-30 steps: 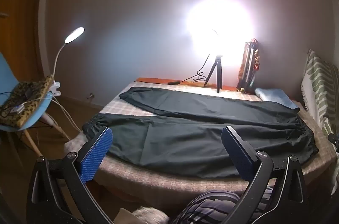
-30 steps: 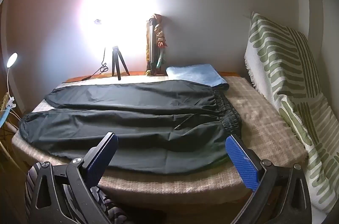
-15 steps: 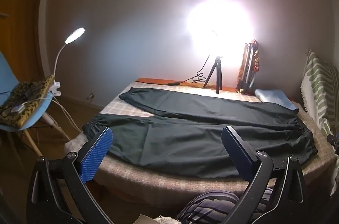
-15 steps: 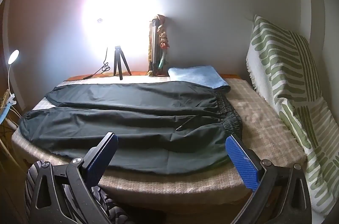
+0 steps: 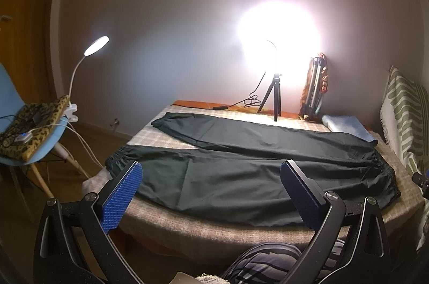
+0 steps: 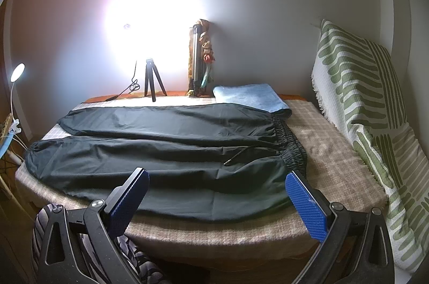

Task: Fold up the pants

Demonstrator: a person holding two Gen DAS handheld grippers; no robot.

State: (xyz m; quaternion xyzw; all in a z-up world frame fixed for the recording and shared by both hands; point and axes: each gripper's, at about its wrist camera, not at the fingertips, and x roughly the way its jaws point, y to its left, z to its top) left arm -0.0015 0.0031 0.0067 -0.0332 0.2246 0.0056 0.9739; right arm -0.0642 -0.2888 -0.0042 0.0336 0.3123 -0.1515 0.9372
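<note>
Dark pants (image 5: pixel 241 166) (image 6: pixel 166 149) lie flat across the checked table cover (image 5: pixel 203 230) (image 6: pixel 335 168), legs spread to the left, elastic waistband (image 6: pixel 291 147) to the right, a drawstring tip resting on the fabric. My left gripper (image 5: pixel 210 174) hangs open above the near edge over the lower leg, holding nothing. Over the near hem by the waist my right gripper (image 6: pixel 219 183) also stands open and empty. Neither touches the cloth.
A bright lamp on a small tripod (image 5: pixel 274 98) (image 6: pixel 152 81) stands at the back with its cable. A folded blue towel (image 6: pixel 249 96) lies behind the waistband. A green-striped cushion (image 6: pixel 370 106) leans at right. A blue chair (image 5: pixel 29 128) with a desk lamp (image 5: pixel 95 46) stands left.
Both views have shifted slightly; the pants sit a little lower in the right wrist view. Both grippers stay open; the pants have not moved.
</note>
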